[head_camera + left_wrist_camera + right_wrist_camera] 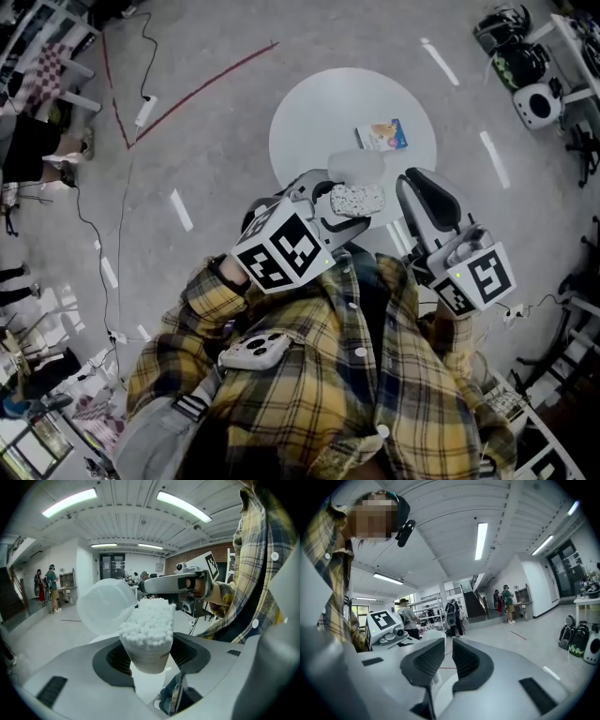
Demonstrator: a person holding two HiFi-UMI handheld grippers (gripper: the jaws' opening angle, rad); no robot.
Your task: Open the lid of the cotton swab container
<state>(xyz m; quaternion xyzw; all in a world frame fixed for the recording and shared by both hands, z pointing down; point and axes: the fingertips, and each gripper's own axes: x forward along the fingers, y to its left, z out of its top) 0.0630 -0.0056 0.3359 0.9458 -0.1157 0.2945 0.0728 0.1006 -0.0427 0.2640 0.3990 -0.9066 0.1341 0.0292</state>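
My left gripper [352,204] is shut on the cotton swab container [357,199], a small speckled cup held over the near edge of the round white table [309,122]. In the left gripper view the container [149,644] sits between the pads, packed with white swab heads, and its translucent lid [103,606] hangs flipped open at the upper left. My right gripper [424,192] is beside it on the right and apart from it. In its own view the right gripper [447,656] has only a narrow gap between its pads, with nothing in it.
A small colourful packet [382,136] lies on the table's far side. Cables and a red line [202,84] cross the grey floor at left. Equipment [534,84] stands at the right. Several people [506,602] are far off in the room.
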